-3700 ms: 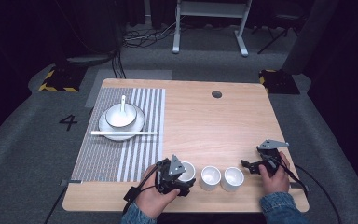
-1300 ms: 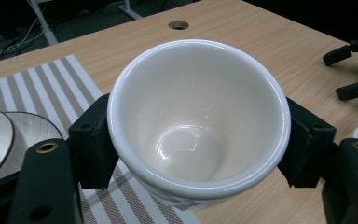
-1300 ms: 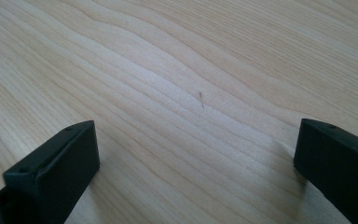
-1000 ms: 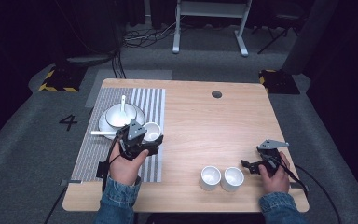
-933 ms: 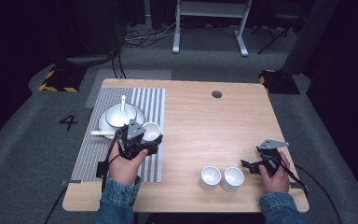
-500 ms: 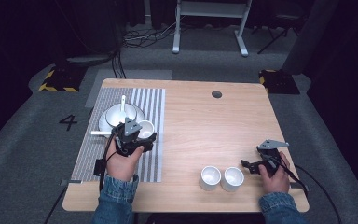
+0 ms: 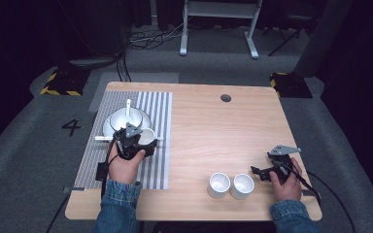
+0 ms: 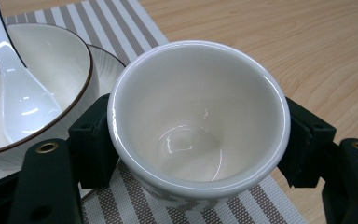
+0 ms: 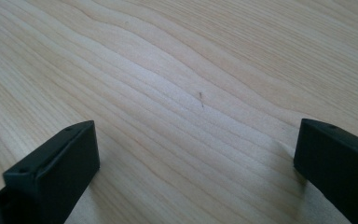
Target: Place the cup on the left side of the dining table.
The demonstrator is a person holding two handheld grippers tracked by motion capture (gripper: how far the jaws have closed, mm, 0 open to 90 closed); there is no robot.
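High view: the bench (image 7: 223,141) is lit evenly from above while the floor and back of the room fall off to near black; the picture is soft, with fine detail lost.
Shadows: short and faint under the two cups (image 7: 230,185) near the front edge.
Left gripper view: bright and sharp; the cup (image 8: 198,116) shows small white glints on its rim and bottom, and the spoon (image 8: 14,88) carries streaks of glare.
Right gripper view: bright, wood grain crisp mid-frame; the jaws at the bottom corners are blurred, with a soft shadow beside the right one.
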